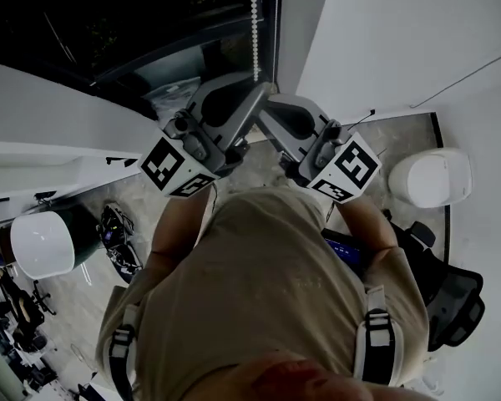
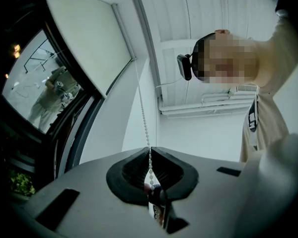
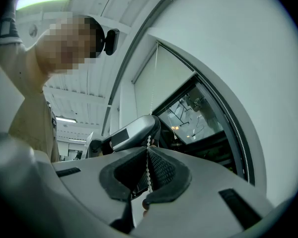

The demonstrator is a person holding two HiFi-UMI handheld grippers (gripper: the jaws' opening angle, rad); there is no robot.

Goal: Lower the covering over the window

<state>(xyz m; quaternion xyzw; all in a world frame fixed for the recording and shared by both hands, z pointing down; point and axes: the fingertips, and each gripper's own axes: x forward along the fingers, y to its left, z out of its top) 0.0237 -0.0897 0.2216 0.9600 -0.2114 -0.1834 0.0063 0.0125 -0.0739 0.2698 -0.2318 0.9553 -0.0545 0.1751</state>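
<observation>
White-walled corner, dark window, blind only partly down. Left gripper and right gripper both pinch the bead chain with fingers closed. Looks mid-pull; next likely needs a steady downward draw, hands alternating.

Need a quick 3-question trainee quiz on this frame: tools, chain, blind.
1. True or false: the left tool is shut on the bead chain.
2. What is between the jaws of the right tool? A) a bead chain B) a cloth C) nothing
3. Fill in: the roller blind covers only the ___ part of the window.

Key: 1 true; 2 A; 3 upper.
</observation>
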